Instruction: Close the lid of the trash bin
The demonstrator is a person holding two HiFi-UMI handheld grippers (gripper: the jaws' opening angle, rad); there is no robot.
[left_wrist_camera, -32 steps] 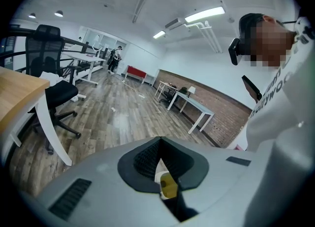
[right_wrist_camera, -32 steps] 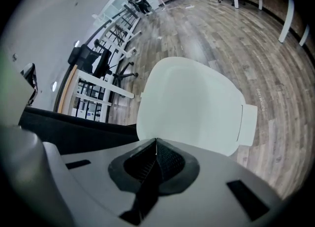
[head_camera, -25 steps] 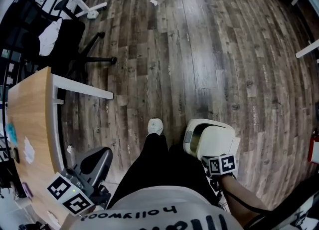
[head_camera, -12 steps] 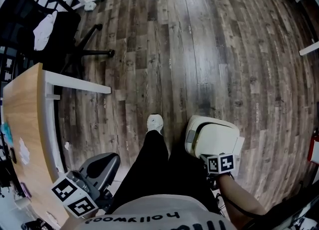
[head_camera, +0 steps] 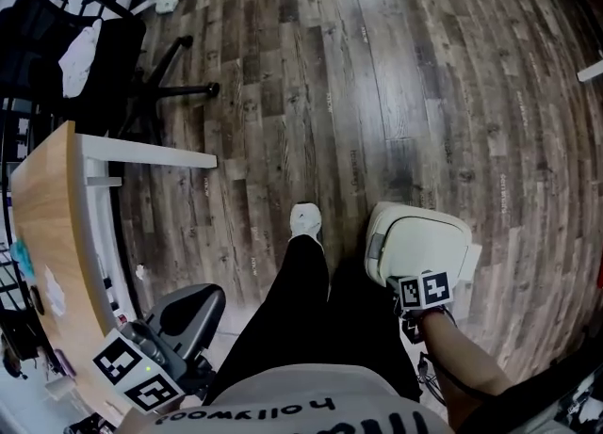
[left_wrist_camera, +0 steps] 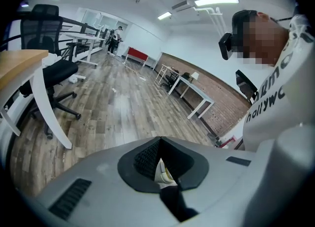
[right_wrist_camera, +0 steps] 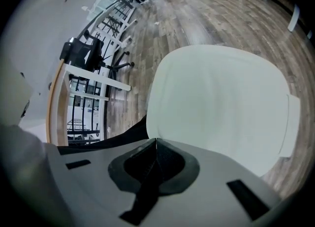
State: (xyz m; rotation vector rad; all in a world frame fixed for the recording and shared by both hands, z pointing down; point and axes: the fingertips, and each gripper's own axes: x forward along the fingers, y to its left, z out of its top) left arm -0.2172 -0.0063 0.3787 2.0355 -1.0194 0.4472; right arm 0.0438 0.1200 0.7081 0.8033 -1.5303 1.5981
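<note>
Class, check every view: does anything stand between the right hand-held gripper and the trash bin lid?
Nothing visible does. The right hand-held gripper, jaws together, points straight at the white lid, which fills most of its view. The person's dark trouser leg lies beside the bin, not between them.
</note>
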